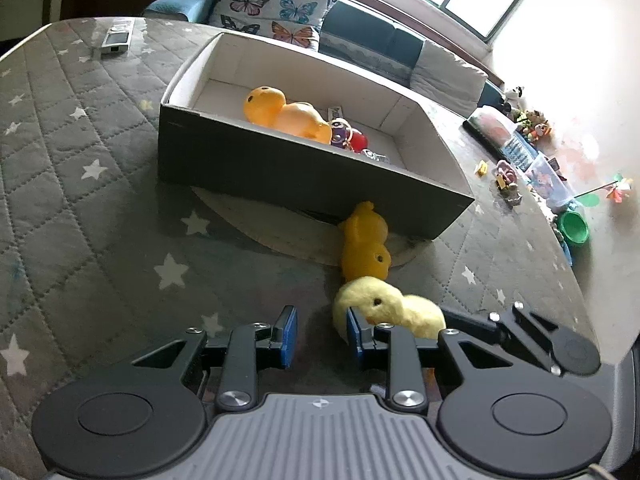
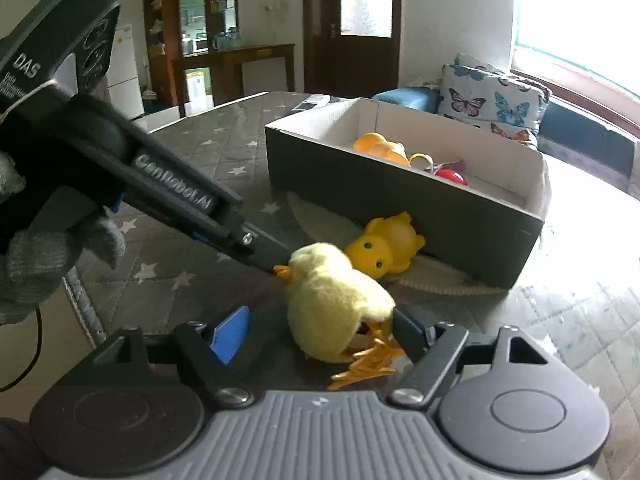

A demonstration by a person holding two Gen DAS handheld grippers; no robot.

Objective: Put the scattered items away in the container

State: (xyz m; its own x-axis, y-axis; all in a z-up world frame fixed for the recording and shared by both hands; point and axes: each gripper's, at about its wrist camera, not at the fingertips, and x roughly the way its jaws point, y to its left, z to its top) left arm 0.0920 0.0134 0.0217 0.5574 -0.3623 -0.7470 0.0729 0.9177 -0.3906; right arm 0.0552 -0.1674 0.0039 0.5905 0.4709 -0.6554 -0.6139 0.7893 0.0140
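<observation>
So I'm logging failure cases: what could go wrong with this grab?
The right gripper is off-centre on the plush chick, which may slip out sideways. The left gripper touches the chick and could push it. The rubber duck next to it could get knocked against the box.

A dark grey box (image 1: 280,172), white inside, holds an orange duck (image 1: 280,114). Before the box lie a yellow rubber duck (image 1: 366,246) and pale yellow plush chick (image 2: 332,296), on a grey surface (image 1: 80,184) quilted with white stars.
</observation>
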